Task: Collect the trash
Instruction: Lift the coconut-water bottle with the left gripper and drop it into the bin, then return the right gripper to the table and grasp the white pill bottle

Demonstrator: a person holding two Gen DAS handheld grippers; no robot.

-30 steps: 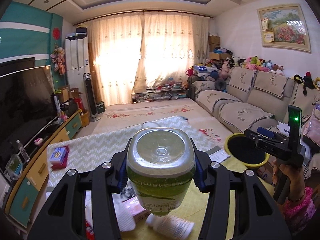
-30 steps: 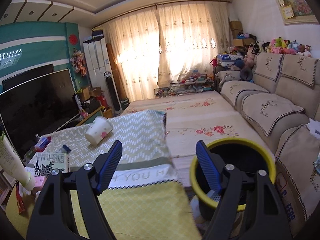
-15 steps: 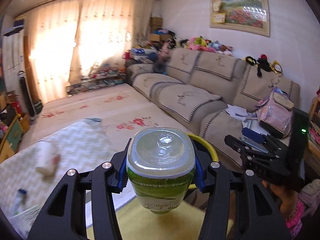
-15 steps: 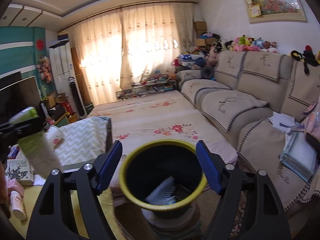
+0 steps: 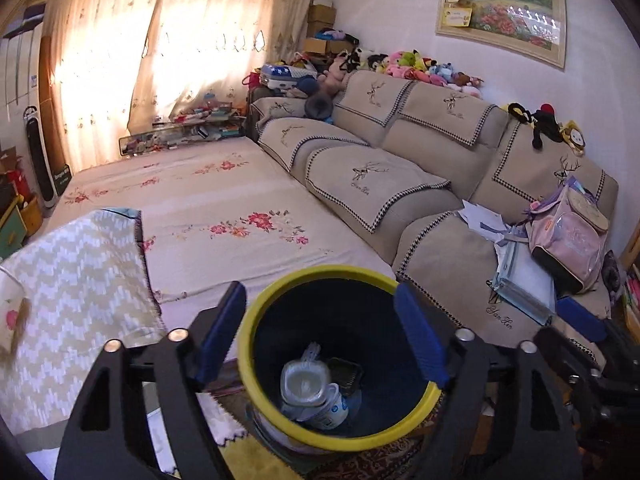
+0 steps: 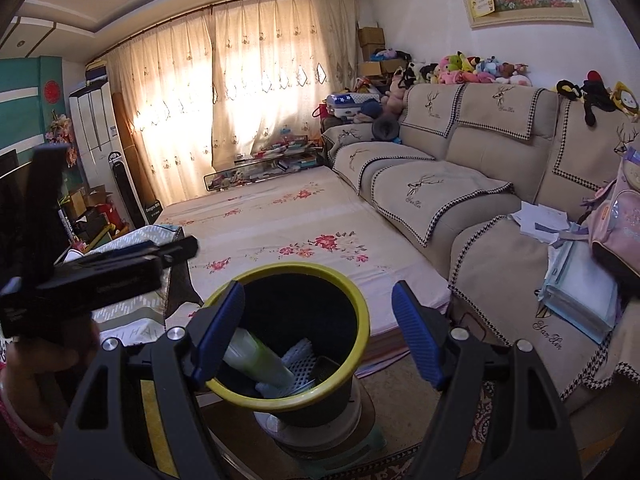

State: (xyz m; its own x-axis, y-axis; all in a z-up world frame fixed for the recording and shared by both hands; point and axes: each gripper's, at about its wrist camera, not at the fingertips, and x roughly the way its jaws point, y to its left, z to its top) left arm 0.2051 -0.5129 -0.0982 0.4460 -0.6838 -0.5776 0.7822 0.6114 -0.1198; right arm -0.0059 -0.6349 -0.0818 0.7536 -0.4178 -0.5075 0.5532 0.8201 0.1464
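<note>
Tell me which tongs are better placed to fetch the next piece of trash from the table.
Probably the left tongs: both are open and empty over the yellow-rimmed bin, where the green bottle lies, but the right tongs view shows the left ones on the cloth-covered table's side.

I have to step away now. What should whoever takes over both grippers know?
Left gripper: open, empty, above the yellow-rimmed bin.
Right gripper: open, empty, also aimed at the bin.
Done: the green bottle lies inside the bin, leaning against its wall beside white foam netting.
Left: other trash isn't visible in these views; turn back toward the zigzag-cloth table at the left and check there.
</note>
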